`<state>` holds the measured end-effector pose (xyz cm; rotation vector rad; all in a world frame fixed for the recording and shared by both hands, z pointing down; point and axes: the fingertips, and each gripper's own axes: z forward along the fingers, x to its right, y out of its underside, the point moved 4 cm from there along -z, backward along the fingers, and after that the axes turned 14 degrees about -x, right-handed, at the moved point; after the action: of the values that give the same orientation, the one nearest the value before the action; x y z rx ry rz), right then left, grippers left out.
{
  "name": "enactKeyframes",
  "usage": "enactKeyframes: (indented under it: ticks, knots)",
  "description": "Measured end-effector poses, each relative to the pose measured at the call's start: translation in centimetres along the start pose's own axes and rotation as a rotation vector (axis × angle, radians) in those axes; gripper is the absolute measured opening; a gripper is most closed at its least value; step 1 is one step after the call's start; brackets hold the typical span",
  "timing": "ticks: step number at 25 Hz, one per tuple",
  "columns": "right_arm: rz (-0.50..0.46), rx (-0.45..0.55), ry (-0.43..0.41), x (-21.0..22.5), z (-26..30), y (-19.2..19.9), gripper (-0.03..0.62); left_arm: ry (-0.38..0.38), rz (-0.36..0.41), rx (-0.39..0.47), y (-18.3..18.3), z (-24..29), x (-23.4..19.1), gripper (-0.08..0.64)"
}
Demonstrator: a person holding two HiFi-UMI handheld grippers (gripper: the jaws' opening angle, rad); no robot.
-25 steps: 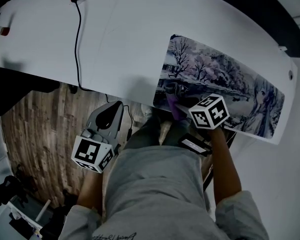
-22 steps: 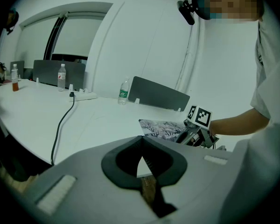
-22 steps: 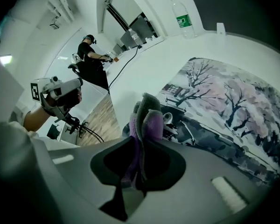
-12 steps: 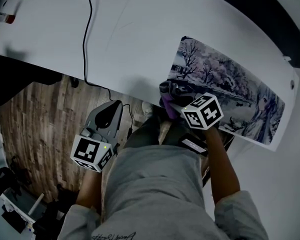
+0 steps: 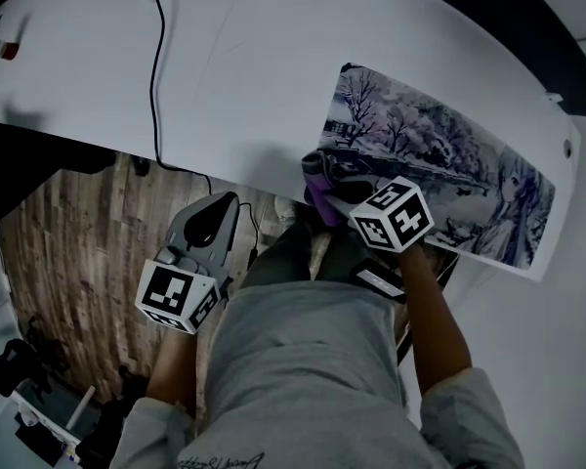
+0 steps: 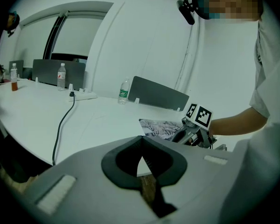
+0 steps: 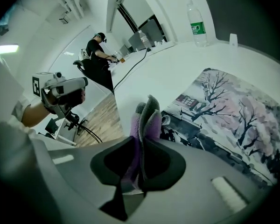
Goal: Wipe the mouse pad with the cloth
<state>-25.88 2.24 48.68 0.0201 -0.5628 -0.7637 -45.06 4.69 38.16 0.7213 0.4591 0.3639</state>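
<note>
one cloth (image 7: 147,113) in right gripper (image 7: 142,144) — at mouse pad (image 5: 439,164) edge, left gripper (image 6: 143,138) closed

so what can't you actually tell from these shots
- Head view: cube and arm hide part of the pad's near edge and most of the cloth.
- Right gripper view: cloth covers where it meets the pad, contact unclear.
- Left gripper view: bottle label too small.

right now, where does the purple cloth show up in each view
Head view: purple cloth at the mouse pad's near left corner, ahead of the right gripper.
Left gripper view: not discernible; only the right gripper shows, mid-right.
Right gripper view: centre, pinched between the jaws.
Shared landmark: the mouse pad's tree print.
</note>
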Motion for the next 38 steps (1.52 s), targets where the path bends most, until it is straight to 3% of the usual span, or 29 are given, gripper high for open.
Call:
enactKeyframes:
  ticks: [14, 26, 38]
  knots:
    - [0.073, 0.223, 0.097, 1.7, -9.1, 3.4, 0.071, 0.048, 0.112, 0.071, -4.9, 1.1, 6.1, 0.018]
    - [0.052, 0.396, 0.203, 0.9, -19.9, 9.3, 0.071, 0.116, 0.173, 0.109, -9.0, 3.5, 17.2, 0.018]
    - [0.036, 0.47, 0.217, 1.9, -24.9, 13.5, 0.069, 0.101, 0.2, 0.128, -10.7, 4.8, 22.9, 0.018]
